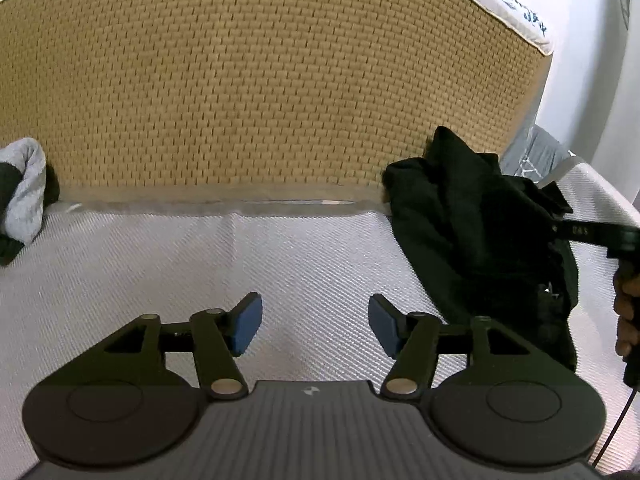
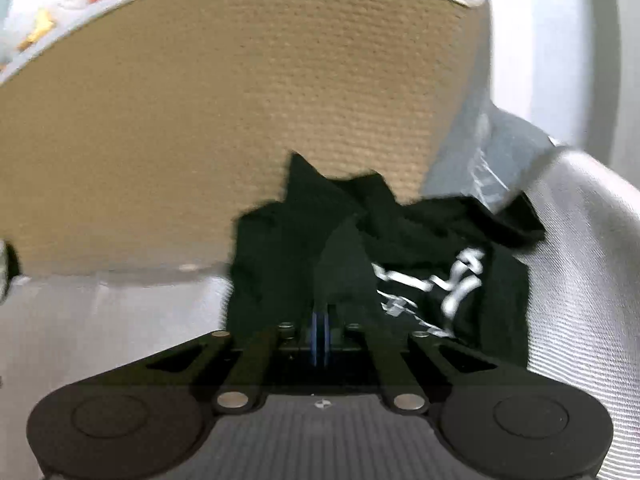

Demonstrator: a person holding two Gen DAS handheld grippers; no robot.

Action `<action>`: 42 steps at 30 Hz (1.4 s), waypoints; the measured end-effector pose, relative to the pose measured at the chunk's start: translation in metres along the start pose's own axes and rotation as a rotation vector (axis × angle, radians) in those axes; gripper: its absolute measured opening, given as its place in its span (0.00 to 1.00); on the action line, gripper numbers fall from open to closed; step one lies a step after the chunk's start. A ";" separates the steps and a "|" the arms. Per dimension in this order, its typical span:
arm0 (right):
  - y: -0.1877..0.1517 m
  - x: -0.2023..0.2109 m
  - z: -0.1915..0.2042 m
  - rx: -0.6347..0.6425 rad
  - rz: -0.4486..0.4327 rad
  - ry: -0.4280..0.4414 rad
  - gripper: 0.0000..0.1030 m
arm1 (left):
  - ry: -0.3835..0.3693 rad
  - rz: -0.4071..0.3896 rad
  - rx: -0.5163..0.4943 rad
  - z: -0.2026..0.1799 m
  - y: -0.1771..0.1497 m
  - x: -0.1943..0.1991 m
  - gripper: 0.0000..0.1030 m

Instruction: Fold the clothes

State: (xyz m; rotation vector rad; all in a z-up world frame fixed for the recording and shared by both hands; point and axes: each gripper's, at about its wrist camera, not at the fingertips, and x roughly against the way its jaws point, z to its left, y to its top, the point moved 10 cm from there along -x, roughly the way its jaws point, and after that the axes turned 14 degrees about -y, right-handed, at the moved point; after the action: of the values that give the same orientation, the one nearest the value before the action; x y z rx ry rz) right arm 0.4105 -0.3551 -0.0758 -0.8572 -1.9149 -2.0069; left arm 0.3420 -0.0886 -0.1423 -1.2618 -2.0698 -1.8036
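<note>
A crumpled black garment [image 1: 476, 232] with white print lies at the right on the white textured surface [image 1: 200, 264]. My left gripper [image 1: 315, 326] is open and empty, hovering over the bare surface left of the garment. My right gripper [image 2: 321, 330] is shut on a fold of the black garment [image 2: 360, 248], whose white print [image 2: 452, 280] shows to the right of the fingers. The right gripper also shows in the left wrist view [image 1: 592, 236], at the garment's right side.
A tan woven mattress side [image 1: 260, 80] stands upright along the back. A grey-and-black garment [image 1: 24, 200] lies at the far left. A grey plastic-wrapped item [image 2: 492, 164] sits behind the black garment at the right.
</note>
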 end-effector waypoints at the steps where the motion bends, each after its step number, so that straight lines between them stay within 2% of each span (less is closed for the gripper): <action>1: 0.001 0.005 0.011 0.002 0.001 0.030 0.04 | -0.004 -0.001 0.004 0.001 -0.001 0.001 0.64; 4: 0.000 0.022 0.048 0.025 0.007 0.123 0.04 | -0.016 -0.004 0.021 0.005 -0.002 0.006 0.68; 6: -0.004 0.041 0.074 0.069 -0.024 0.184 0.04 | -0.024 -0.006 0.035 0.009 -0.002 0.011 0.70; 8: -0.011 0.057 0.100 0.144 -0.056 0.208 0.04 | -0.016 -0.009 0.045 0.015 -0.003 0.016 0.70; 12: -0.031 0.071 0.135 0.174 -0.023 0.270 0.04 | 0.008 -0.015 0.056 0.030 -0.006 0.026 0.70; 17: -0.055 0.084 0.158 0.146 0.041 0.333 0.04 | 0.004 -0.007 0.080 0.043 -0.011 0.034 0.73; 29: -0.103 0.125 0.208 0.179 0.139 0.454 0.04 | -0.039 0.031 0.115 0.062 -0.023 0.040 0.78; 34: -0.119 0.138 0.222 0.227 0.140 0.473 0.04 | -0.097 0.086 0.085 0.061 -0.031 0.043 0.80; 42: -0.142 0.162 0.239 0.278 0.156 0.505 0.04 | -0.123 0.110 0.064 0.065 -0.039 0.047 0.80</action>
State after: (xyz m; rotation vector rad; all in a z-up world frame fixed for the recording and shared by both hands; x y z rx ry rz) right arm 0.2622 -0.0717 -0.1101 -0.3679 -1.7137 -1.6170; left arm 0.3135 -0.0064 -0.1634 -1.4718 -2.0564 -1.6386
